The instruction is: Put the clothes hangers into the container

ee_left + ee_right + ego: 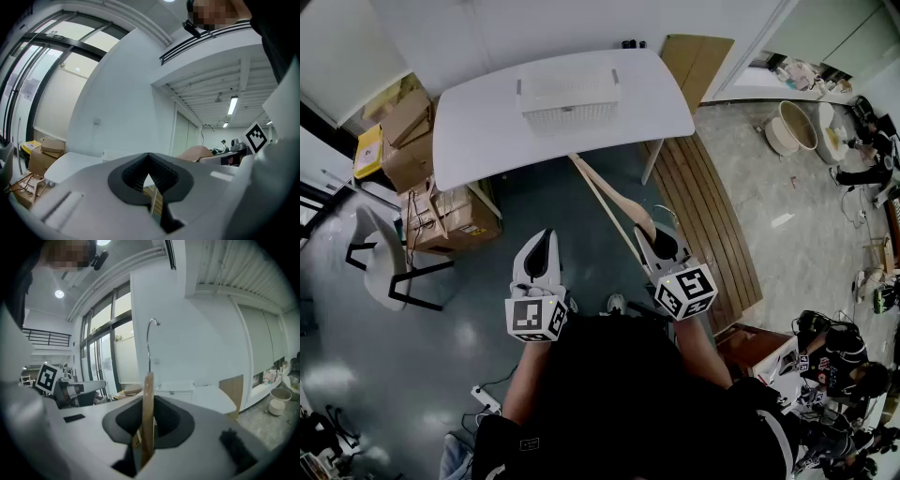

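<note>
A white mesh container (568, 95) stands on the white table (478, 141) ahead of me. My right gripper (660, 240) is shut on a wooden clothes hanger (609, 199), which reaches up and left toward the table's front edge. In the right gripper view the hanger (147, 408) stands edge-on between the jaws, its metal hook (150, 336) above, with the container (177, 391) beyond it. My left gripper (541, 242) hangs level with it to the left, jaws together and holding nothing. In the left gripper view the left gripper (149, 163) is closed, and the hanger (196, 152) shows to the right.
Cardboard boxes (436, 214) and a white chair (382, 264) sit left of the table. Wooden slats (712, 220) lie on the floor to the right, and a brown board (697, 58) leans behind the table. A power strip (484, 398) lies near my feet. People sit at the lower right.
</note>
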`<control>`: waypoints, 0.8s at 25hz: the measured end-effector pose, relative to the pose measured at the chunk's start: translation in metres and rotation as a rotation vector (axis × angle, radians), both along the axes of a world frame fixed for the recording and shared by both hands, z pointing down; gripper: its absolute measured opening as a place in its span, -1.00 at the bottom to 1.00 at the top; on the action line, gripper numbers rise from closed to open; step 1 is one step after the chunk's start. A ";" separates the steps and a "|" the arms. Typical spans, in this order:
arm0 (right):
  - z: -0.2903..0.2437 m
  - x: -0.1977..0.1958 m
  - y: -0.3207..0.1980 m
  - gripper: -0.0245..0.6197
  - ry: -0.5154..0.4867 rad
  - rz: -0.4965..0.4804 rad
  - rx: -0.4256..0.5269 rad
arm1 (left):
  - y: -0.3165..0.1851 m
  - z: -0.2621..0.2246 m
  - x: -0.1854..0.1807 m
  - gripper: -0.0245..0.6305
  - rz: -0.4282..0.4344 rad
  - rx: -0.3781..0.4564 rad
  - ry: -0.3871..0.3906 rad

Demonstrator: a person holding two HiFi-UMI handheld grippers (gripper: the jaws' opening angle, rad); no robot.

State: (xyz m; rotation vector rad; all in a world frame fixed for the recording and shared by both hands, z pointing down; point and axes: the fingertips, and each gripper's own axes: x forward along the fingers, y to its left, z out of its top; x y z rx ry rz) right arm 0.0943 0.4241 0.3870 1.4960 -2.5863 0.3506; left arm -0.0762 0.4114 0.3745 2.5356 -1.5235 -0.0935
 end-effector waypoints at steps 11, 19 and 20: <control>0.003 -0.002 -0.004 -0.73 -0.003 0.014 -0.002 | 0.000 0.000 -0.005 -0.91 -0.012 0.006 0.006; 0.002 -0.008 -0.003 -0.73 -0.039 0.027 0.000 | 0.003 0.000 -0.014 -0.91 -0.011 0.006 0.014; 0.002 -0.009 -0.003 -0.73 -0.039 0.029 0.000 | 0.004 0.000 -0.016 -0.91 -0.015 0.006 0.016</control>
